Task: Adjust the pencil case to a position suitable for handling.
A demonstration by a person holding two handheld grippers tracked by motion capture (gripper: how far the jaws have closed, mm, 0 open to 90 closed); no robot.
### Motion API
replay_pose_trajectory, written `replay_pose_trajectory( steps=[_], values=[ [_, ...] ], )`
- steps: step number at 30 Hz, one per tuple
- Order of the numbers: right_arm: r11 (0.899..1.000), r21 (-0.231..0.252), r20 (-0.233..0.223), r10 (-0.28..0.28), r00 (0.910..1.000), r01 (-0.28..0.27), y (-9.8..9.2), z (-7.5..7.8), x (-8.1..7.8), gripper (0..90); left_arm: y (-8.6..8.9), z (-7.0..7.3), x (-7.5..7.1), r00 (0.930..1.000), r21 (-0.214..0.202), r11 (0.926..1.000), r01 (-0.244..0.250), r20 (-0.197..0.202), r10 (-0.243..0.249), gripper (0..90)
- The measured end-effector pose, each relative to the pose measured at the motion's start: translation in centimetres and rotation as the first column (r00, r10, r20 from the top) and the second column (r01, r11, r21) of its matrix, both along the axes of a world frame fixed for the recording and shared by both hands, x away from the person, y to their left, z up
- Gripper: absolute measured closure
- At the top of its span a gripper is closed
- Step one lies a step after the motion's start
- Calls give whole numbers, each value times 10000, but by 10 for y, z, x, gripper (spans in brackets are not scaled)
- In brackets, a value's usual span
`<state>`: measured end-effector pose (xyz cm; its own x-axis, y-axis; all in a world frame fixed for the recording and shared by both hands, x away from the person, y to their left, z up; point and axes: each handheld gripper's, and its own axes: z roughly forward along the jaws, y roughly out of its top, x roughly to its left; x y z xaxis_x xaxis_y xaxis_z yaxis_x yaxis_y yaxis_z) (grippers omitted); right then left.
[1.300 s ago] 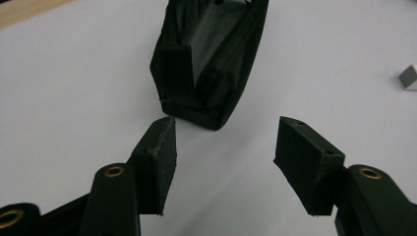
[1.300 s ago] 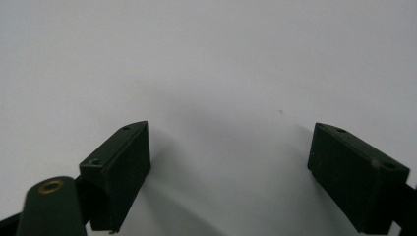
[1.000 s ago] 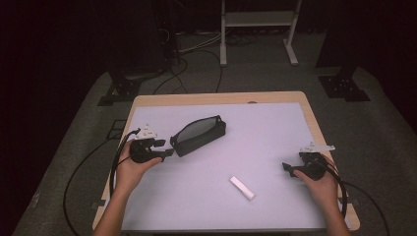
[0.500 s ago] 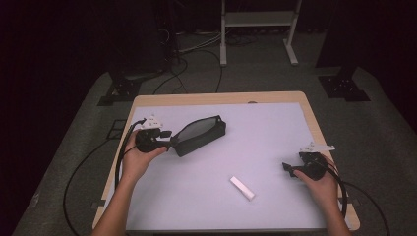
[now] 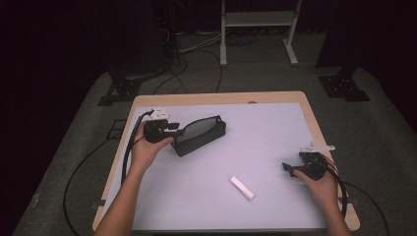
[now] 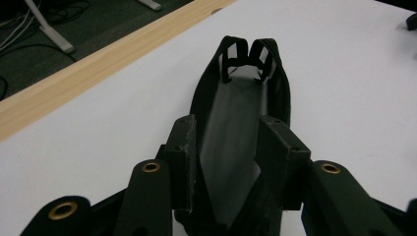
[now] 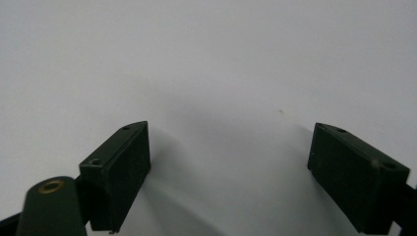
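A black open-topped pouch [image 5: 199,135] with a grey lining lies on the white mat [image 5: 265,128], left of centre. My left gripper [image 5: 178,132] is at its left end. In the left gripper view the jaws [image 6: 227,147] press on both sides of the pouch [image 6: 236,98] at its near end, and its mouth gapes beyond them. A small white bar [image 5: 242,188] lies flat near the front middle. My right gripper [image 5: 286,167] rests low at the right side, open, with bare mat between its jaws [image 7: 228,162].
The table's wooden border [image 6: 74,83] runs just beyond the pouch. Cables trail off the table from both grippers. Behind the table, on the dark floor, stand a white metal frame [image 5: 258,29] and black stand bases.
My left gripper moved up and to the right, reaching the pouch's left end, and its jaws now press on it. The right gripper stayed put.
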<state>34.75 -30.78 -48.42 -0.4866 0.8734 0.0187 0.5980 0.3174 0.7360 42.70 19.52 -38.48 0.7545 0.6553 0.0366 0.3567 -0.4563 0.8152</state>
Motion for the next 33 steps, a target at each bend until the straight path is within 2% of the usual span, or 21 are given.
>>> replay_pose_trajectory(
  steps=[10, 17, 28, 30, 33],
  values=[
    [10000, -11, 18, 4, 10000, -4, 0, 0, 0, 152, -9, -3, 21, 9999, 19, 9999, 149, 42, -149, 607],
    [10000, -22, 22, -2, 10000, 2, 0, 0, 0, 153, -12, -18, 38, 9997, -38, 9997, 223, -97, -223, 625],
    [10000, -27, 34, -3, 10000, 4, 0, 0, 0, 153, -16, -33, 52, 9994, -344, 9992, 225, -254, -234, 625],
    [10000, -25, 34, -4, 10000, 4, 0, 0, 0, 153, -19, -32, 55, 9990, -119, 9996, 265, -359, -269, 622],
    [10000, -20, 31, -4, 10000, 4, 0, 0, 0, 153, -22, -30, 59, 9989, -85, 9994, 341, -316, -343, 623]
  ],
)
